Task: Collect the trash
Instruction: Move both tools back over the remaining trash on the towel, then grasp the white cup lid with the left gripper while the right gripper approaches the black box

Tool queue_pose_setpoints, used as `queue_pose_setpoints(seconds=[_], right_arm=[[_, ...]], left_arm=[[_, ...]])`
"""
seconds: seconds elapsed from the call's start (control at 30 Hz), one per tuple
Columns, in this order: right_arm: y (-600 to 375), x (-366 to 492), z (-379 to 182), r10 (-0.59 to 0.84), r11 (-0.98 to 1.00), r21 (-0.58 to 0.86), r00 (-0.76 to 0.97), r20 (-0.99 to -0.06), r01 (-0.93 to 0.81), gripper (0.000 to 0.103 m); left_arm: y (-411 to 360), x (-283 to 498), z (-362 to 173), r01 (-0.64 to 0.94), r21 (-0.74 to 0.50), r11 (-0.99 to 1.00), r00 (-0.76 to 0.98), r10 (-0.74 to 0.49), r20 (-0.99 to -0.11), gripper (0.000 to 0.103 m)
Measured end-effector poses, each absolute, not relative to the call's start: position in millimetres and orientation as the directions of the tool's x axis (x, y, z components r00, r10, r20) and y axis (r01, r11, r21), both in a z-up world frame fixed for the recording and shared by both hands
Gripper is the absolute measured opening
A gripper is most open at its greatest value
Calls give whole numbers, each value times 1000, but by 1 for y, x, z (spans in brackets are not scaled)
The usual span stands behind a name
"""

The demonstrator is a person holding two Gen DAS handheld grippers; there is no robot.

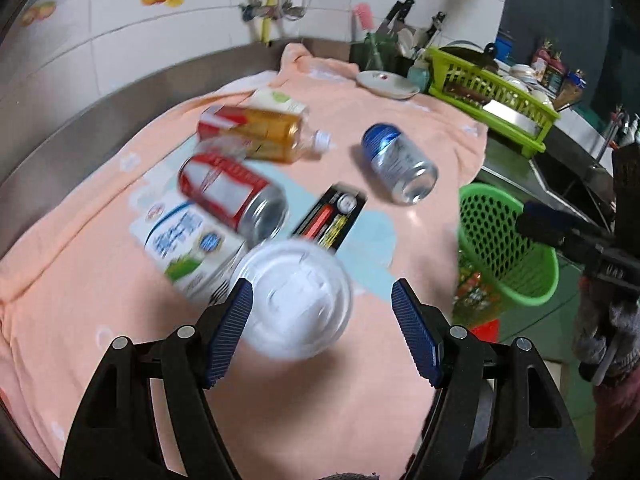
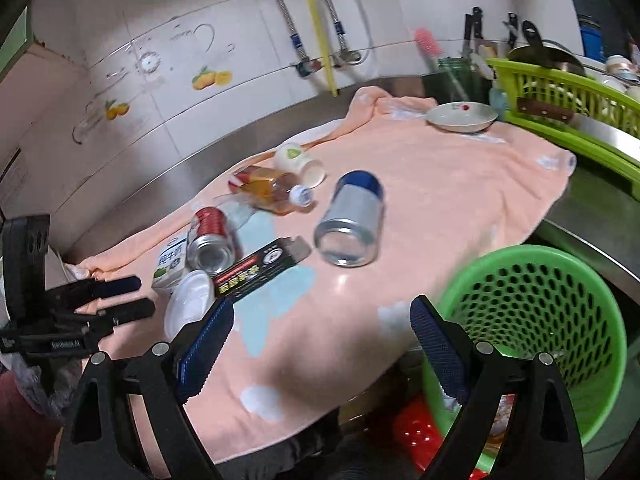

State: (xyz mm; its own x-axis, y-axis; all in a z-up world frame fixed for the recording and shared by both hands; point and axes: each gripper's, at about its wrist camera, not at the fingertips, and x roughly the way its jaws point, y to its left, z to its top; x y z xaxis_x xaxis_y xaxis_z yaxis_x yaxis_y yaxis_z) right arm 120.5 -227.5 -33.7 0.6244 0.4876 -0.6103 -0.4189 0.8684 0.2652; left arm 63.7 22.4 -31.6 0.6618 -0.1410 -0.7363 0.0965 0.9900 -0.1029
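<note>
Trash lies on a peach towel [image 1: 100, 280] [image 2: 440, 184]: a red can [image 1: 232, 196] [image 2: 210, 240], a blue-and-silver can [image 1: 400, 164] [image 2: 352, 220], a tea bottle [image 1: 264, 132] [image 2: 272, 188], a milk carton [image 1: 192, 248] [image 2: 172, 260], a black box [image 1: 332, 216] [image 2: 260, 268], a paper cup [image 2: 300, 162] and a white plastic lid [image 1: 296, 300] [image 2: 190, 304]. My left gripper [image 1: 322, 286] [image 2: 126, 298] hangs open just short of the lid, not touching it. My right gripper [image 2: 322, 306] is open and holds nothing, at the towel's front edge beside the green mesh basket [image 1: 504, 248] [image 2: 536, 320].
A white plate [image 1: 386, 82] [image 2: 462, 116] sits at the towel's far end, beside a green dish rack [image 1: 492, 92] [image 2: 568, 96] and knives. A tiled wall runs behind the steel counter. Something red [image 2: 416, 428] lies on the floor by the basket.
</note>
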Motion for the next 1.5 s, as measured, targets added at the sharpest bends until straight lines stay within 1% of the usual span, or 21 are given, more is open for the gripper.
queue_pose_setpoints(seconds=[0.13,0.2,0.33,0.37,0.4,0.7,0.73,0.77,0.8,0.9,1.03,1.2,1.27,1.4,1.5], right_arm=[[-214,118,-38,502,857,260,605,-618,-445,87],[-208,117,-41,508,851,259,591,-627,-457,87],[-204,114,-45,503,851,245,586,-635,-465,87],[-204,113,-45,502,852,244,588,-634,-464,87],[-205,114,-46,505,850,250,585,-634,-463,87],[-204,115,-48,521,843,274,574,-631,-463,87],[-203,116,-48,525,841,278,571,-631,-465,87],[-203,115,-48,528,839,280,571,-629,-467,87],[-202,115,-49,528,838,279,571,-628,-468,87],[-201,114,-49,533,836,283,569,-626,-471,87],[-200,116,-50,539,831,289,560,-629,-475,87],[-196,116,-53,546,824,291,545,-635,-487,87],[-193,117,-56,543,825,287,541,-642,-488,87],[-189,117,-58,549,819,288,532,-645,-496,87],[-187,117,-59,550,818,287,531,-645,-498,87]], left_arm=[[27,62,-48,88,-114,990,632,-144,-761,71],[22,62,-52,102,-100,990,632,-142,-762,71],[8,62,-60,156,-59,986,624,-144,-768,62],[4,63,-62,169,-45,985,619,-142,-772,58],[4,65,-63,167,-38,985,618,-135,-774,58],[27,67,-69,82,-124,989,593,-149,-791,58],[28,67,-69,83,-130,988,592,-154,-791,64],[28,67,-69,90,-137,986,591,-164,-790,78],[27,67,-69,88,-129,988,593,-156,-790,81],[28,68,-67,98,-134,986,601,-165,-782,82],[31,73,-74,84,-143,986,578,-165,-799,82],[32,80,-85,78,-159,984,549,-176,-817,85],[32,84,-86,75,-170,983,543,-183,-819,88],[31,89,-87,78,-163,984,545,-179,-819,88],[33,95,-90,61,-180,982,525,-185,-831,88]])
